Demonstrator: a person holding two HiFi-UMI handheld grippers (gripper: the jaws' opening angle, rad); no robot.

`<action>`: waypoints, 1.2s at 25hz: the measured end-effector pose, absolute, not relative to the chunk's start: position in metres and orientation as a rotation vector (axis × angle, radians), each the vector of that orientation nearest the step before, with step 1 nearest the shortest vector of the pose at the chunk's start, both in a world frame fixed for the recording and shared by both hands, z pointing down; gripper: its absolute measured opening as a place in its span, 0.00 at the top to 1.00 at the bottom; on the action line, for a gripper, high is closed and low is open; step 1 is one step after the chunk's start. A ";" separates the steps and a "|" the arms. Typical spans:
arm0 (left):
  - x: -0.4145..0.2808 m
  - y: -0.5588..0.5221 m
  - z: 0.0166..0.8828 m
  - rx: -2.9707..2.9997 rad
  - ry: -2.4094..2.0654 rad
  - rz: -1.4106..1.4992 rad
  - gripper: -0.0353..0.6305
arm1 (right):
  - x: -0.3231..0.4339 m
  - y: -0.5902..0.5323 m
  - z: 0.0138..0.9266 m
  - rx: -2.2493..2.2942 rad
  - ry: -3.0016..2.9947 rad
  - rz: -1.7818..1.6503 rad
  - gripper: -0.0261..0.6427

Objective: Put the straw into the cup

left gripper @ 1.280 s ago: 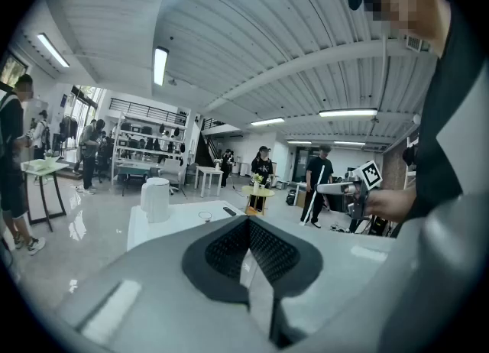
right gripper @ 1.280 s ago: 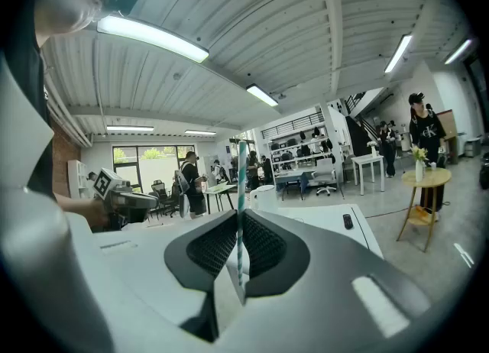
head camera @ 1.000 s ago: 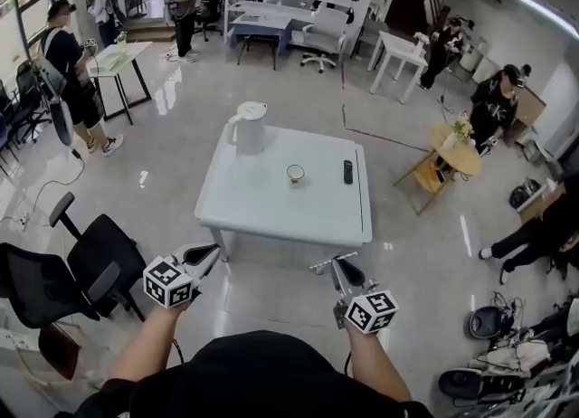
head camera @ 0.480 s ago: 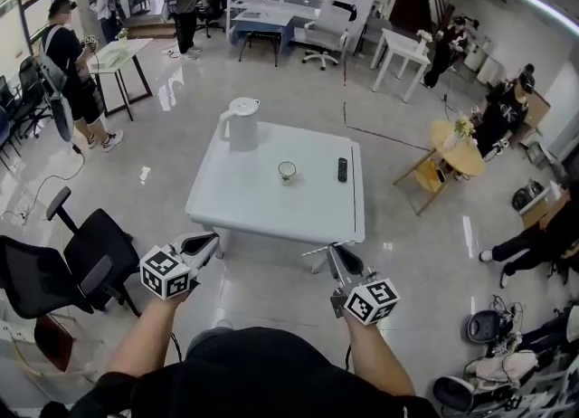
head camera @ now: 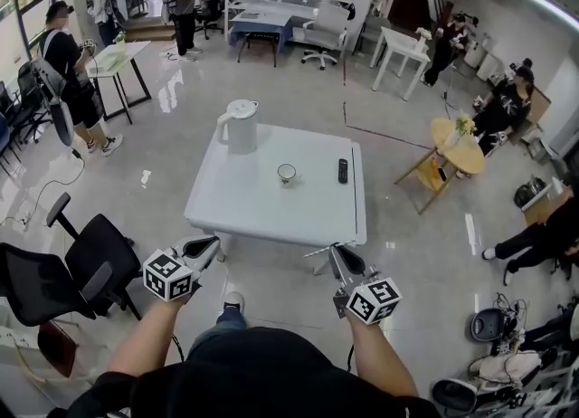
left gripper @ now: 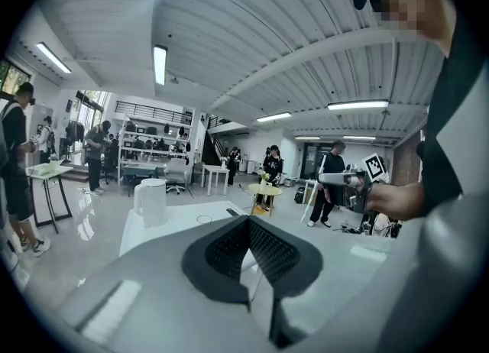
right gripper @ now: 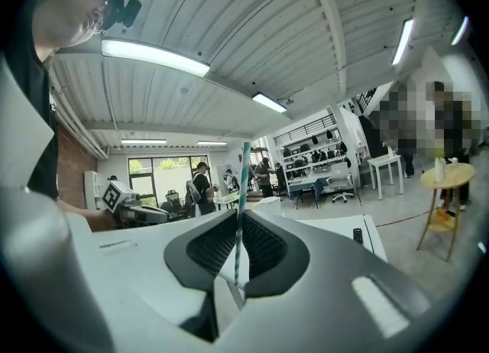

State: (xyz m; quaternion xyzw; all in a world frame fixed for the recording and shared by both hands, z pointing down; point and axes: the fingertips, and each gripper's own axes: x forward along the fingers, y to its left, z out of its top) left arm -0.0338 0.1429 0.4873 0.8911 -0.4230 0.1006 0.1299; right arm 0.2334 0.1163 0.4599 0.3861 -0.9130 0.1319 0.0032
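Head view: cup on table, right gripper fingers pinching straw (left gripper clenched empty)

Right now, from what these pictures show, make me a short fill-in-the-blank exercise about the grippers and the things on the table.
1. The right gripper is shut on the straw; the left gripper is shut on ____.
2. On the table, the cup stands ____ the kettle and the remote.
3. The tallest thing on the table is the ____.

Missing words: nothing; between; kettle.
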 end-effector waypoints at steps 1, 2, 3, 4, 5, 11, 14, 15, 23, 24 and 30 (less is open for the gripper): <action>-0.035 0.140 0.489 2.592 -1.223 0.296 0.95 | 0.233 0.113 0.461 1.219 -2.860 0.417 0.88; -0.036 0.136 0.490 2.594 -1.217 0.300 0.95 | 0.233 0.110 0.463 1.228 -2.859 0.418 0.88; -0.038 0.132 0.493 2.595 -1.210 0.304 0.95 | 0.232 0.107 0.465 1.236 -2.857 0.418 0.88; -0.040 0.127 0.495 2.597 -1.203 0.306 0.95 | 0.231 0.104 0.466 1.244 -2.854 0.418 0.88; -0.041 0.122 0.496 2.599 -1.195 0.307 0.95 | 0.229 0.101 0.467 1.250 -2.851 0.420 0.88; -0.045 0.085 0.497 2.615 -1.147 0.309 0.95 | 0.219 0.075 0.473 1.273 -2.818 0.448 0.88; -0.043 0.072 0.498 2.623 -1.113 0.306 0.95 | 0.216 0.063 0.475 1.290 -2.800 0.466 0.88; -0.043 0.067 0.498 2.627 -1.104 0.307 0.95 | 0.215 0.058 0.475 1.294 -2.793 0.469 0.88; -0.056 0.032 0.506 2.627 -1.059 0.315 0.95 | 0.198 0.027 0.487 1.323 -2.761 0.511 0.88; -0.059 0.027 0.507 2.626 -1.058 0.312 0.95 | 0.195 0.022 0.489 1.325 -2.756 0.522 0.88; -0.072 -0.001 0.507 2.628 -1.049 0.290 0.95 | 0.175 -0.002 0.492 1.328 -2.737 0.543 0.88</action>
